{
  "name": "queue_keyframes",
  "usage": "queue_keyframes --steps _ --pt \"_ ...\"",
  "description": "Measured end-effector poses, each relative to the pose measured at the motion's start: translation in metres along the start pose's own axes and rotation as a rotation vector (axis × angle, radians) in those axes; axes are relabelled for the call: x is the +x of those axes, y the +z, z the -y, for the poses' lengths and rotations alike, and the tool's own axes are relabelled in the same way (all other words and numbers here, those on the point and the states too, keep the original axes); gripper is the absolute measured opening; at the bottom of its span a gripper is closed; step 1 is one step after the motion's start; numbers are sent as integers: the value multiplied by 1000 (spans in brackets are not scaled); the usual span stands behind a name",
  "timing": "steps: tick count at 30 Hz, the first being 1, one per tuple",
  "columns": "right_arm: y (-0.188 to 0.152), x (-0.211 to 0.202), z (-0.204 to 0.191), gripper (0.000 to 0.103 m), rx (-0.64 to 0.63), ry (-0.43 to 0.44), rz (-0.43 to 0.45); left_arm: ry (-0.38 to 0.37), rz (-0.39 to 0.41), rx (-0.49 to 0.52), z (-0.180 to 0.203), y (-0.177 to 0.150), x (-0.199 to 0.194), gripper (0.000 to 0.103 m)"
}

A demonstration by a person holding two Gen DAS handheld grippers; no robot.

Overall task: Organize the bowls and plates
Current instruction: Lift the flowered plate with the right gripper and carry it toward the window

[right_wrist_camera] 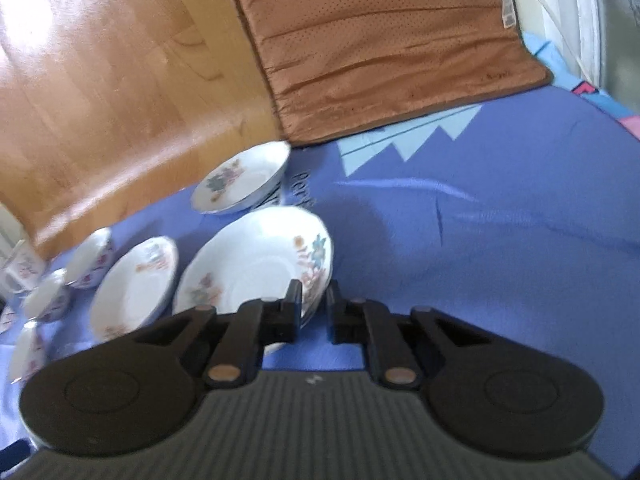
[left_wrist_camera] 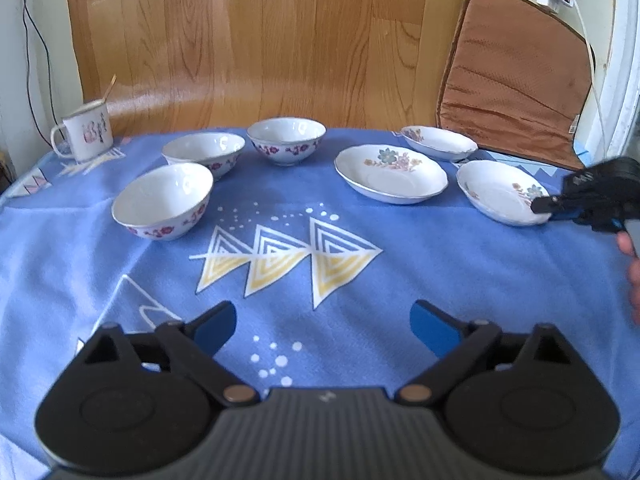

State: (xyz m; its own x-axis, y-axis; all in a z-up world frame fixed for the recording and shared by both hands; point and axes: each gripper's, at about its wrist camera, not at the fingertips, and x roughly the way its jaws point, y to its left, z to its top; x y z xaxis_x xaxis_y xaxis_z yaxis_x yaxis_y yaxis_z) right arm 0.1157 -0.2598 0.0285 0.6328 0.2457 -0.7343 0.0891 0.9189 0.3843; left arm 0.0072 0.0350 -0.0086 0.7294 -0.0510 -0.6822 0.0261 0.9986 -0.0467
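Setting: blue cloth [left_wrist_camera: 360, 280] with yellow triangle print over a table, wood panel [left_wrist_camera: 240, 40] behind, brown cushion [left_wrist_camera: 516, 76] leaning at far right.
Bowls: three white with red flowers, grouped at far left; near bowl [left_wrist_camera: 164, 200], middle bowl [left_wrist_camera: 204, 152], far bowl [left_wrist_camera: 286, 140], all upright and slightly apart.
Plates: three floral, at far right; centre plate [left_wrist_camera: 390, 174], back plate [left_wrist_camera: 438, 142] just before the cushion, right plate [left_wrist_camera: 502, 192] nearest the table's right edge.
Mug: white mug [left_wrist_camera: 86, 132] at far left corner, thin stick standing in it.
Left gripper [left_wrist_camera: 323, 322]: low over bare cloth near the front edge, jaws spread wide, holding nothing, well apart from all dishes.
Right gripper [right_wrist_camera: 314, 304]: at the right plate's near rim, jaws narrowed around the rim with one finger over the inside and one outside; firm pinch or slight gap, cannot tell.
Right plate, wrist view [right_wrist_camera: 256, 264]: tilted appearance, blurred, just beside the centre plate.
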Motion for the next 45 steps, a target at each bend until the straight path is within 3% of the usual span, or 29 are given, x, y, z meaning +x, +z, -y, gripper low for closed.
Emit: queue_keyframes --steps 6,8,12,17,22,25,28,32,39,45 --pt "-36 -45 9 14 59 209 -137 -89 -53 -34 -4 11 7 82" --pt "-53 -61 10 14 52 272 -174 -146 -83 -42 -2 14 11 74" --pt "-79 -80 10 14 62 345 -225 -255 -162 -64 5 17 23 72" --pt "-86 -93 -2 20 -22 314 -179 -274 -168 -35 21 19 26 53" --pt "-87 -83 -6 20 -57 286 -158 -276 -186 12 42 21 28 49" --pt "-87 -79 3 19 -31 297 -157 -334 -210 37 56 23 26 37" --pt "-89 -88 4 17 -64 268 -123 -287 -198 94 76 24 23 21" --pt "-88 -111 19 17 -104 198 -37 -347 -221 134 107 32 26 20" --pt "-81 -146 85 17 12 63 85 -427 -178 329 205 37 27 20" --pt "-74 -157 126 17 67 -37 149 -470 -169 387 261 34 32 20"
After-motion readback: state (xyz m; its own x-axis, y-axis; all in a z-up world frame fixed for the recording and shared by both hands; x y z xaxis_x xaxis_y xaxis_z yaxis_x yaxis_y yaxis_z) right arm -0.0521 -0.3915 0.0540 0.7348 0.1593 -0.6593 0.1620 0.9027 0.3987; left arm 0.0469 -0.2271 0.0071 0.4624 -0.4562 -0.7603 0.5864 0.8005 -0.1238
